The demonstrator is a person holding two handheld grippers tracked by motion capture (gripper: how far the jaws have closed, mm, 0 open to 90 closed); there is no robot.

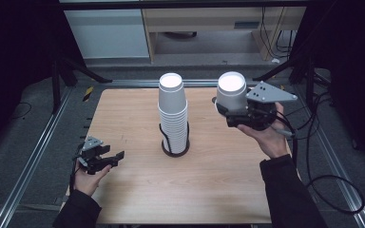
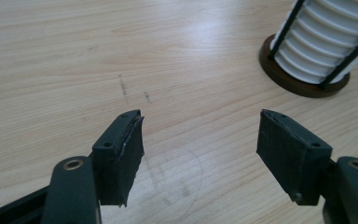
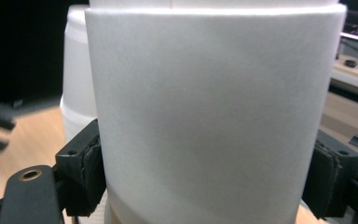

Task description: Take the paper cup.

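A: Stack of white cups (image 1: 173, 111) upright in wire holder (image 1: 175, 142), mid-table (image 1: 138, 190); kept nested by the holder's rods. Single white cup (image 1: 231, 91) lifted just right of the stack, apparently pulled off or bound for it.

B: Right gripper (image 1: 237, 114) clamped on that cup's sides. Left gripper (image 2: 200, 154) parked low near the table's left edge, jaws apart with nothing between, touching nothing.

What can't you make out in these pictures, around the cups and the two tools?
- High view: whether the held cup is one cup or several nested; the right tool covers its lower part.
- Right gripper view: the cup stack behind is mostly hidden by the held cup and slightly blurred.
- Left gripper view: the stack's top is cut off by the picture edge; its holder shows partly.
- Left tool: nothing between its jaws.
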